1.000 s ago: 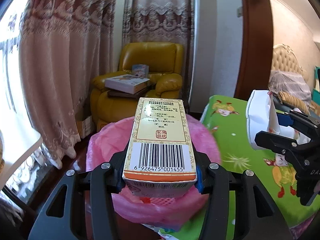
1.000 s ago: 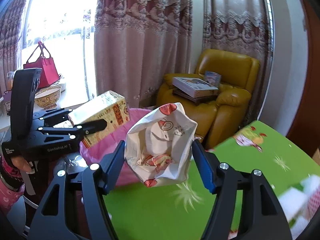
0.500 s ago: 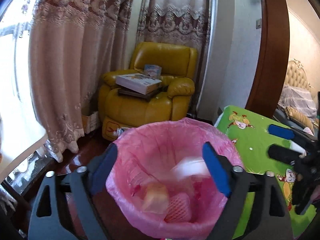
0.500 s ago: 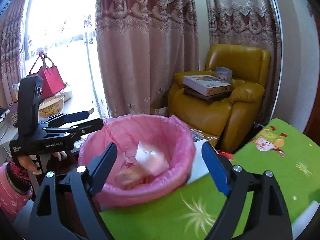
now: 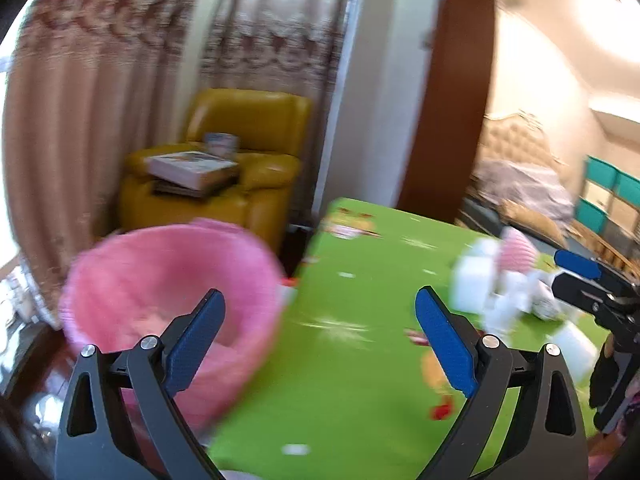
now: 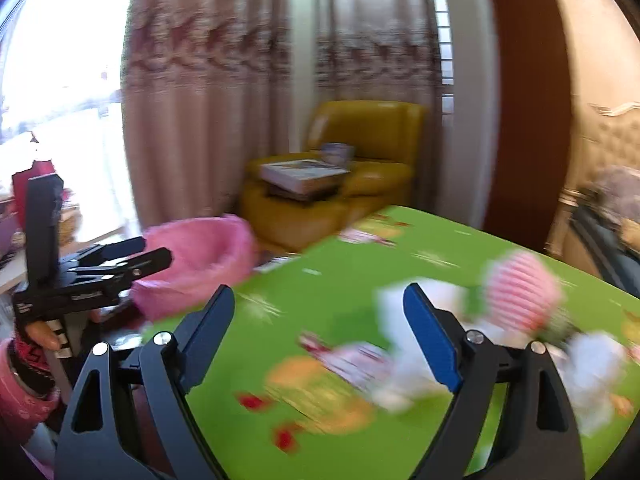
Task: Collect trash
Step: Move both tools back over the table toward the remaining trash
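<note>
Both views are blurred by motion. A bin lined with a pink bag stands at the left edge of the green table; it also shows in the right wrist view. My left gripper is open and empty, over the table edge just right of the bin. My right gripper is open and empty over the table. Blurred trash lies on the table: white pieces and a pink striped foam net, right of my right gripper. The right gripper shows at the right edge of the left wrist view.
A yellow armchair with books stands behind the bin, before long curtains. A brown door frame is behind the table. A white table with a red bag is far left. A bed is at the right.
Both grippers let go of the carton and the paper bag, which fell into the pink bin. Both have since swung right, away from the bin and over the green table.
</note>
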Demonstrator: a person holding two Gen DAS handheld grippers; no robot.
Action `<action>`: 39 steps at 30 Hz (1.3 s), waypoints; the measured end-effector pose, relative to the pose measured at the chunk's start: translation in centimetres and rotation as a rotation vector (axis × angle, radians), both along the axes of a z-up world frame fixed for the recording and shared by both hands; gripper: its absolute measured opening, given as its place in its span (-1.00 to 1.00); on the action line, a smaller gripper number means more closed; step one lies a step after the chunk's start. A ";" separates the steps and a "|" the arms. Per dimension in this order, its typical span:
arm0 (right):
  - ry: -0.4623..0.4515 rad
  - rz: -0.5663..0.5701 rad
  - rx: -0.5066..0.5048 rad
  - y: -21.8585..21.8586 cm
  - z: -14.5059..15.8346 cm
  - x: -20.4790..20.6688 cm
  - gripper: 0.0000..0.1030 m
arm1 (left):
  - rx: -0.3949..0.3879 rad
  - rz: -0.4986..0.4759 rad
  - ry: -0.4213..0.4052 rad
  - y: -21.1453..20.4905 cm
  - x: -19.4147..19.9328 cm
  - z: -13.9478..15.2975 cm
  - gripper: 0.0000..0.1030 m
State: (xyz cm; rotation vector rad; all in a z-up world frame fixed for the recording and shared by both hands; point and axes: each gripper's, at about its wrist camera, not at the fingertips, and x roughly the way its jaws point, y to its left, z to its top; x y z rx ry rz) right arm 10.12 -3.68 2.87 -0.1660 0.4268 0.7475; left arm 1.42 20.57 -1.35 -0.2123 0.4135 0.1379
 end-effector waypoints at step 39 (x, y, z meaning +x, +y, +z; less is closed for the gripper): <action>0.124 -0.224 -0.159 -12.8 -9.0 -2.4 0.62 | 0.037 -0.214 0.136 -14.9 6.2 -5.0 0.74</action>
